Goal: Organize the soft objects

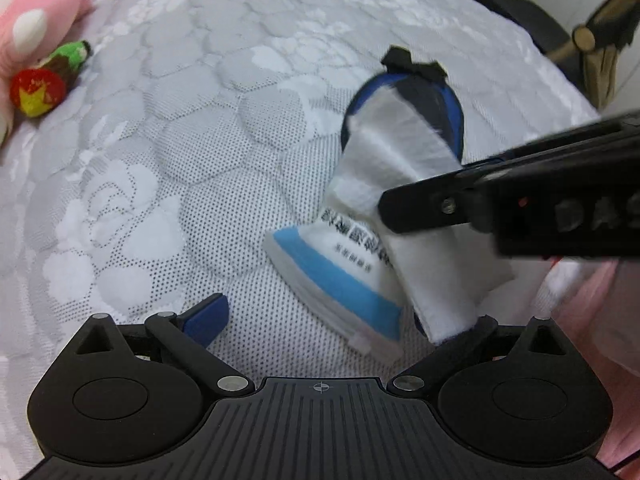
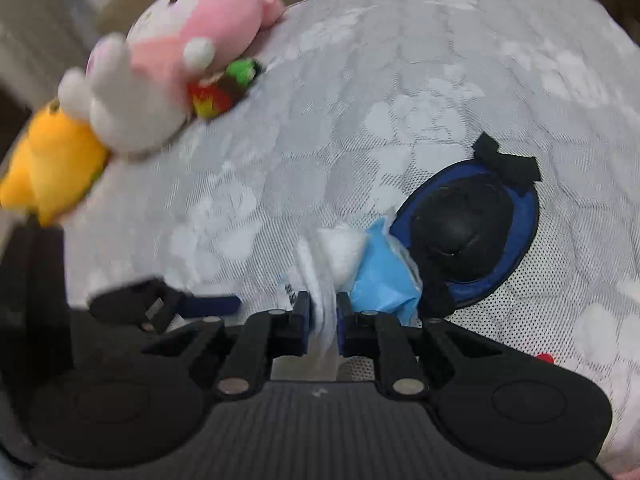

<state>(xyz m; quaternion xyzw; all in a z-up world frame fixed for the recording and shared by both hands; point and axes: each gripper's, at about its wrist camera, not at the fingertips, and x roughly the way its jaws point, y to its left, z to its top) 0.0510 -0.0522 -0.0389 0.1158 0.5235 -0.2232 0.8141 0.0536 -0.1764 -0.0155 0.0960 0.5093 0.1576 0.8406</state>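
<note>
Pinching the cotton pack (image 2: pixel 324 312) between the right gripper's (image 2: pixel 322 316) jaws.

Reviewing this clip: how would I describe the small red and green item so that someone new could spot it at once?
Start from the grey floral-patterned mattress and go to its far edge, where the big pink and white plush lies. The small toy is tucked against that plush. It alone is tiny, with a red and yellow end, a brown middle and a bright green tip.

Both cameras are looking down close over the quilted mattress (image 1: pixel 168 128): the left wrist view is facing forward past its gripper (image 1: pixel 320 320), the right wrist view likewise, and both are sharing the blue pad (image 2: pixel 472 236), tissue pack (image 1: pixel 340 276) and pink plush (image 2: pixel 200 28).
</note>
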